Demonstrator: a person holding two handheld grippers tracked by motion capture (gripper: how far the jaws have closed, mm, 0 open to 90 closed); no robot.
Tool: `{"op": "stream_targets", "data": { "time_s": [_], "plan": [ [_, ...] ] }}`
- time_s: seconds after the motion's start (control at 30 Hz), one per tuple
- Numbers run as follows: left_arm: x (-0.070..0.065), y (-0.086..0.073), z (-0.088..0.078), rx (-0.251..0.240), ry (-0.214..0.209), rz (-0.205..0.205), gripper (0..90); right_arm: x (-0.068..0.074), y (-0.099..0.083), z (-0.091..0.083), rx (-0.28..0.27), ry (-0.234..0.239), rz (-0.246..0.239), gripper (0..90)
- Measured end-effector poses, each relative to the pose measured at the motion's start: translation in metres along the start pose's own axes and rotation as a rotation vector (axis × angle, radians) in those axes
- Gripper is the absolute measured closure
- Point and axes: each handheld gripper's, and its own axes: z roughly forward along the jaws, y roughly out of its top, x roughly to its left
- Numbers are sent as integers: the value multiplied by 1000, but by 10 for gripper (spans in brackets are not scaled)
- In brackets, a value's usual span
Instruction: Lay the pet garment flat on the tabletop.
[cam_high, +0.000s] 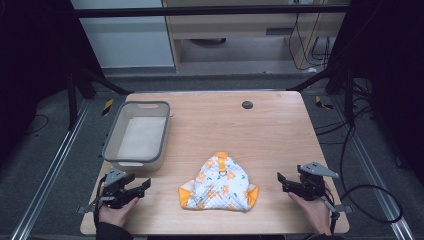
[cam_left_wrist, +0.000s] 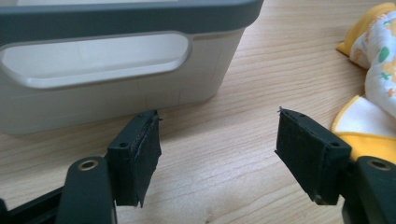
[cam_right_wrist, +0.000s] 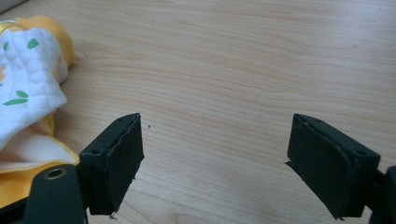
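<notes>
Garment: a small quilted white garment (cam_high: 220, 184) with orange print and orange trim lies crumpled on the table (cam_high: 280, 130), near the front edge, between the 2 tongs and touching neither.
Left tongs: left tongs (cam_high: 141, 186) rest low at the front left corner, jaws wide apart, nothing between them, pointing toward the garment.
Right tongs: right tongs (cam_high: 281, 181) sit at the front right, jaws wide apart and empty, pointing inward at the garment.
Hands: left hand (cam_high: 117, 212) and right hand (cam_high: 315, 210) come in from the bottom edge, each wrapped behind its tool, both low over the wood.
High view: whole layout; grey-rimmed bin (cam_high: 136, 134) at the left, a small dark disc (cam_high: 247, 104) near the far edge.
Left gripper view: bin wall and handle cut-out (cam_left_wrist: 93, 56) close ahead of the left tongs (cam_left_wrist: 217, 135); orange trim of the garment (cam_left_wrist: 369, 135) just beside the far jaw.
Right gripper view: bare wood between the jaws of the right tongs (cam_right_wrist: 215, 149); garment (cam_right_wrist: 28, 88) off to one side.
Open room: clear wood on both sides of the garment; the bin stands just behind the left tongs.
</notes>
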Motion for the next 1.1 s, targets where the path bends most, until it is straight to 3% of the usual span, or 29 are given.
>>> {"op": "stream_targets", "data": {
  "time_s": [0.23,0.43,0.6,0.77,1.03,1.1],
  "plan": [
    [-2,3,-3,-16,1,19,248,7,1,-3,-11,15,-19,195],
    [-5,3,-2,7,-21,27,224,12,4,-8,-32,27,-37,225],
    [-14,7,-4,-13,-54,51,232,12,13,-10,-68,22,-61,250],
    [-19,13,-9,-42,-76,58,248,14,27,-14,-111,34,-53,290],
    [-26,31,-20,-93,-97,91,311,16,45,-16,-120,74,-50,332],
    [-28,38,-20,-96,-123,104,316,18,48,-14,-114,91,-46,339]
  ]
}}
